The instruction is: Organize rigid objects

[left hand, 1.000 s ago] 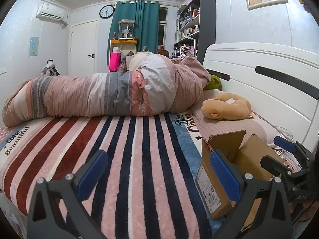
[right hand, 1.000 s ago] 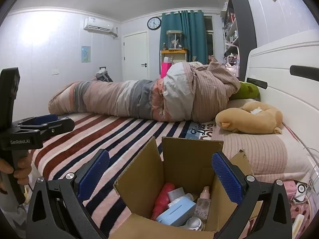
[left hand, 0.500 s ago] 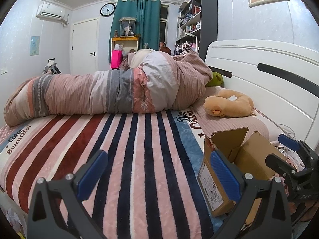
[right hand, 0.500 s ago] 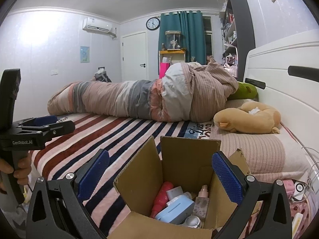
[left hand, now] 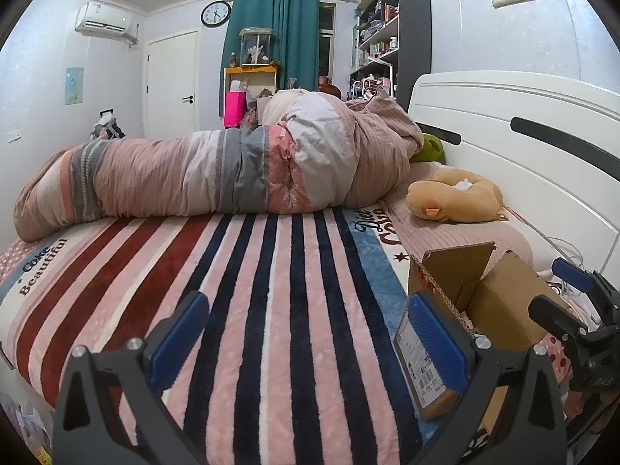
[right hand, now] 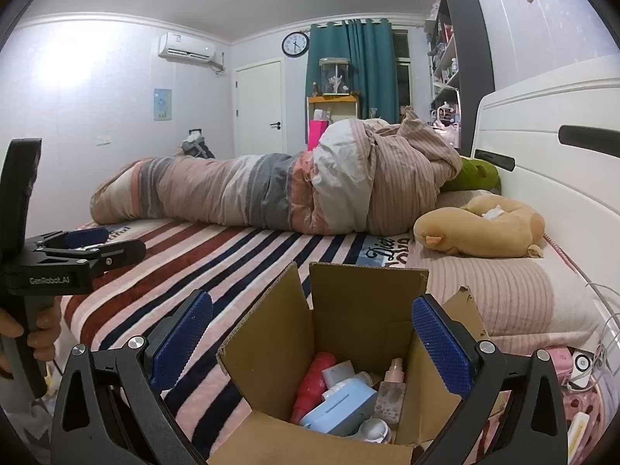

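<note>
Both grippers, left (left hand: 306, 335) and right (right hand: 312, 335), gape wide, empty; we'd pinch that light, slick bottle (right hand: 392, 385) in the box (right hand: 364, 294) by its neck.

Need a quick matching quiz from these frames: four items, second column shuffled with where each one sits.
Items:
1. blue case
2. tan plush
3. rolled duvet
4. wall clock

Places:
A. beside the teal curtain
B. inside the cardboard box
C. on the pillow by the headboard
D. across the striped blanket

Pairs: 1-B, 2-C, 3-D, 4-A
</note>
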Demonstrator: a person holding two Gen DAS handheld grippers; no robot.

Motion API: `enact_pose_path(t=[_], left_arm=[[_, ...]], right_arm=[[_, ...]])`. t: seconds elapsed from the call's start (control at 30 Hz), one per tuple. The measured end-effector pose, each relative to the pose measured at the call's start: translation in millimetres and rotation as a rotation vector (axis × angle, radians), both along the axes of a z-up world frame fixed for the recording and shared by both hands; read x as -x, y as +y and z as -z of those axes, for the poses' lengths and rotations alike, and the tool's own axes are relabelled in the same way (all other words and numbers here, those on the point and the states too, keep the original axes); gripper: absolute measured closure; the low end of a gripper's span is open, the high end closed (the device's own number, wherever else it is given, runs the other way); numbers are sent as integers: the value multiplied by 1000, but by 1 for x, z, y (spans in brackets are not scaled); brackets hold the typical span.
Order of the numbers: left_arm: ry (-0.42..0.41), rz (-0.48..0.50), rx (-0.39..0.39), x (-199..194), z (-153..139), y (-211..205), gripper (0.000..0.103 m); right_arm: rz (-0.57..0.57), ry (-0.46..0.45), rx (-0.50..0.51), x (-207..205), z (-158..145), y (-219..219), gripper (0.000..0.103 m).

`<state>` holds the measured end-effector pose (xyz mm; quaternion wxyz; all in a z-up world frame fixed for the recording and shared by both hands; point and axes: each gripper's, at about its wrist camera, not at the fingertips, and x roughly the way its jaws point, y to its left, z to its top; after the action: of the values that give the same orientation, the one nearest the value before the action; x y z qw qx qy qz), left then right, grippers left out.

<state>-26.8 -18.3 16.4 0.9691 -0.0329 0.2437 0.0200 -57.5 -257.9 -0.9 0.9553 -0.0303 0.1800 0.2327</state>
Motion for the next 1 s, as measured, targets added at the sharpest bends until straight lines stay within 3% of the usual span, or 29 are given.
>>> enact_pose_path(t=[1.0], left_arm=[[16, -58, -17, -3, 1, 9, 1]], right_arm=[[0, 4, 0, 0, 5, 9, 0]])
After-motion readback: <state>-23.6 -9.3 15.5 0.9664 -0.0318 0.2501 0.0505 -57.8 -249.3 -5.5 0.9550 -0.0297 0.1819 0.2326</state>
